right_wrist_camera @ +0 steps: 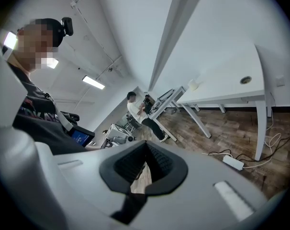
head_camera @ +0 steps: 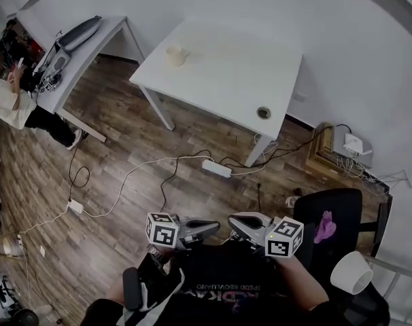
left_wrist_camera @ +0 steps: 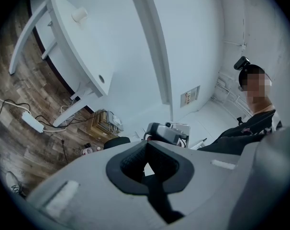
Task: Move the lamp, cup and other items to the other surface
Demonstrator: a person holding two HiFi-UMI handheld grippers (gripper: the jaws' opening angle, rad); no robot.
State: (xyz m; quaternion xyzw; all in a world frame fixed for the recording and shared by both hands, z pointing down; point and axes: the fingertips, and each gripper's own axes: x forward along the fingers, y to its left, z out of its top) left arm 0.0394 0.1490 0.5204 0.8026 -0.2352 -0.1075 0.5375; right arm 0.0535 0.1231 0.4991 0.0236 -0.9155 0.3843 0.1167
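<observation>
While you face the white table (head_camera: pixel 226 80), the black office chair (head_camera: pixel 338 209) and a white lamp shade (head_camera: pixel 351 272) sit at your lower right. Your left gripper (head_camera: pixel 215 228) and right gripper (head_camera: pixel 233 221) are both closed and empty, tips nearly meeting at your waist. A power strip (head_camera: pixel 216 168) and loose cables (head_camera: pixel 151 161) cross the floor; walking to the cup (head_camera: pixel 175 56) on the table's far side, you could trip.

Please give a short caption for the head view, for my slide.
Left tool and right tool, both shut and empty, tips close together; a cup stands on the white table ahead.
</observation>
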